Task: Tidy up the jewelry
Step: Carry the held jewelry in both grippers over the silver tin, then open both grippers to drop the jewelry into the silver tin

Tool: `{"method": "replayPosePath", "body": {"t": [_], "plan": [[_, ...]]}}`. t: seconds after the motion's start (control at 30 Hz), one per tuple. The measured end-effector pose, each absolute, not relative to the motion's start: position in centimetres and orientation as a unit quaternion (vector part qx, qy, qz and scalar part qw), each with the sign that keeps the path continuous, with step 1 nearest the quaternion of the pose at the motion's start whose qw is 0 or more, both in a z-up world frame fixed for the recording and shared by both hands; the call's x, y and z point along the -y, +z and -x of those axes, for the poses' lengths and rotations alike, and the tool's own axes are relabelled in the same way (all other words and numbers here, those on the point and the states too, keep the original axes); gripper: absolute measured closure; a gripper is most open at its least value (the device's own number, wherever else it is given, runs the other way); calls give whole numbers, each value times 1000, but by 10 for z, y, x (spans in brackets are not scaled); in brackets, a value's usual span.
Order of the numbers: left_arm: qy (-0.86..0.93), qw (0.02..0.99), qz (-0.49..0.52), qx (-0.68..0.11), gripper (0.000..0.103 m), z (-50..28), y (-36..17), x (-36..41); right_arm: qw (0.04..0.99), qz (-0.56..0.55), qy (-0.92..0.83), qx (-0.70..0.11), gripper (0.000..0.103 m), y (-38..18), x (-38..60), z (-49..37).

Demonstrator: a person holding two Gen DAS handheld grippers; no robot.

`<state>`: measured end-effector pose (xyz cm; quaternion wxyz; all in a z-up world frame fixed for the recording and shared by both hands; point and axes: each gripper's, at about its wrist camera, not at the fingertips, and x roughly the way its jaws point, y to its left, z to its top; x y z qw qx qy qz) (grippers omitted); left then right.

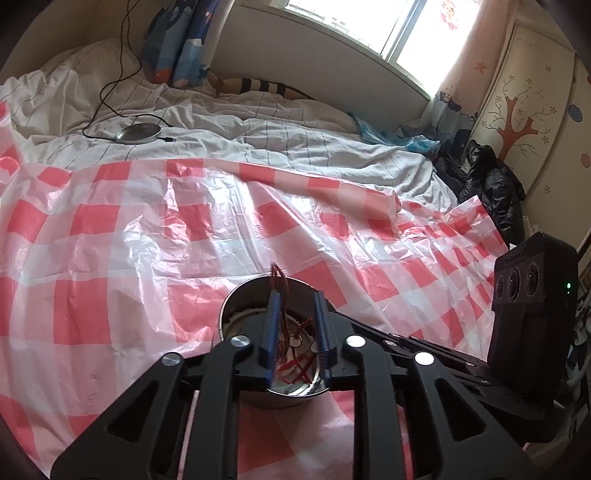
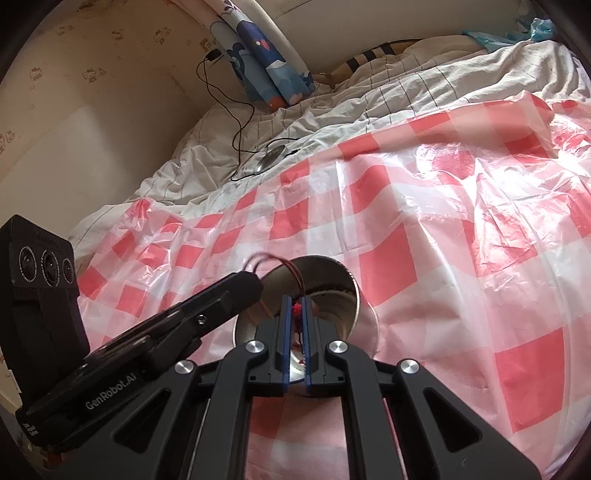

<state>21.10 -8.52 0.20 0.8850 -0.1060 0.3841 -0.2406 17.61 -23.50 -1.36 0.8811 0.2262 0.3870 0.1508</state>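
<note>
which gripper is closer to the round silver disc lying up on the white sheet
Left. The left gripper and right gripper both hang over the metal tin, far from the disc, but the left one sits on the disc's side of the right.

Sunlit window above rumpled bed, tree-patterned wardrobe beside.

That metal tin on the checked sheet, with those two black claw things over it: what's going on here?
A person is sorting jewelry with two handheld grippers. Both hang over the round metal tin on the pink checked plastic sheet. The left gripper has its jaws apart around a brown cord bracelet. The right gripper has its jaws nearly together on a small red piece. Red cords already lie in the tin.
</note>
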Motion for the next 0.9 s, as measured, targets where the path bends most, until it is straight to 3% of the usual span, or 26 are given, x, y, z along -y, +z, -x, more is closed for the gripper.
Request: {"method": "replayPosePath", "body": {"t": [0.13, 0.43, 0.53, 0.7, 0.9], "plan": [[-226, 881, 155, -385, 44, -218, 4, 62, 882, -250, 131, -377, 47, -14, 251, -174], [-202, 891, 176, -368, 42, -201, 26, 28, 900, -235, 132, -342, 47, 14, 258, -156], [-182, 893, 188, -367, 38, -185, 29, 6, 900, -245, 123, -340, 40, 21, 264, -143], [-128, 885, 255, -369, 33, -157, 30, -47, 908, -220, 110, -340, 39, 27, 250, -137], [-111, 887, 245, -375, 32, -152, 30, -69, 881, -253, 194, -349, 37, 26, 223, -158]]}}
